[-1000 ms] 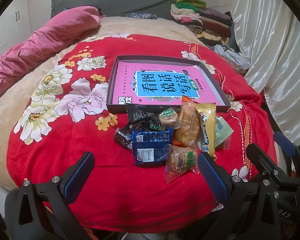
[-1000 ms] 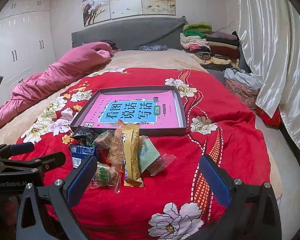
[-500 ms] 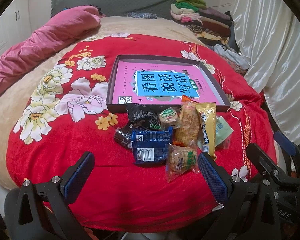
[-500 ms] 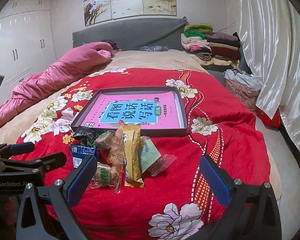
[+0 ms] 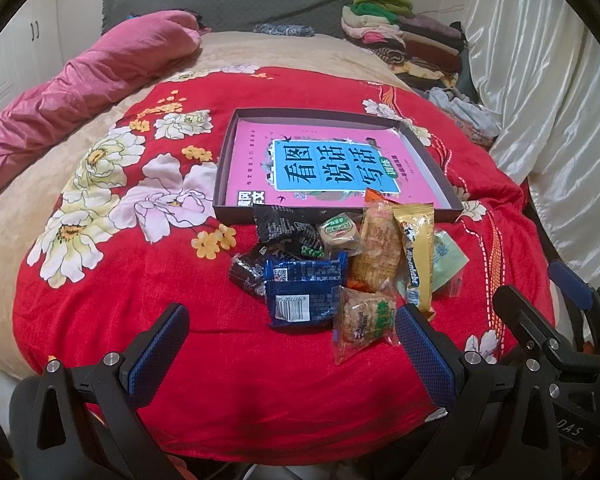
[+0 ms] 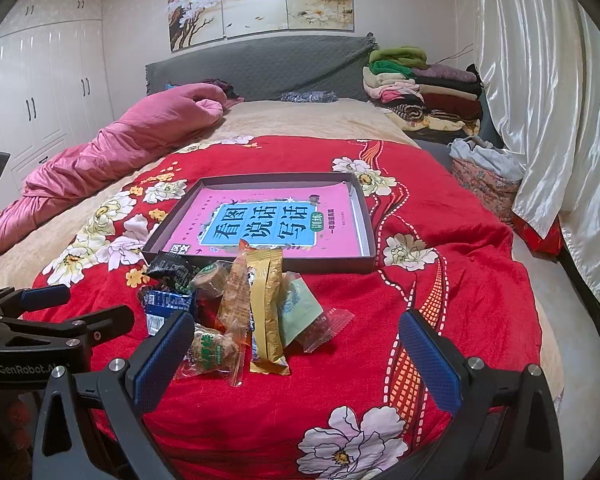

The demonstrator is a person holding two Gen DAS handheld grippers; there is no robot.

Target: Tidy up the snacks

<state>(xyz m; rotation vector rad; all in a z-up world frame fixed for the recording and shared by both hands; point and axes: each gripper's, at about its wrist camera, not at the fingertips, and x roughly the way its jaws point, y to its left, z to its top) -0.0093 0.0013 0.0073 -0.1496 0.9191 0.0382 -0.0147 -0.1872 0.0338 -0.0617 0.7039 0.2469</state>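
Snack packets [image 5: 340, 264] heaped before dark tray [image 5: 236, 152], lower packets partly hidden and perhaps uncounted, left gripper [image 5: 292, 352] and right gripper [image 6: 296, 356] jaws spread wide, nothing held.

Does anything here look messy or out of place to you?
Yes: the snacks lie in a jumbled heap on the red blanket, overlapping one another just in front of the tray instead of inside it. The tray holds only a pink book. Nothing looks torn or spilled. Both grippers are open and hold nothing.
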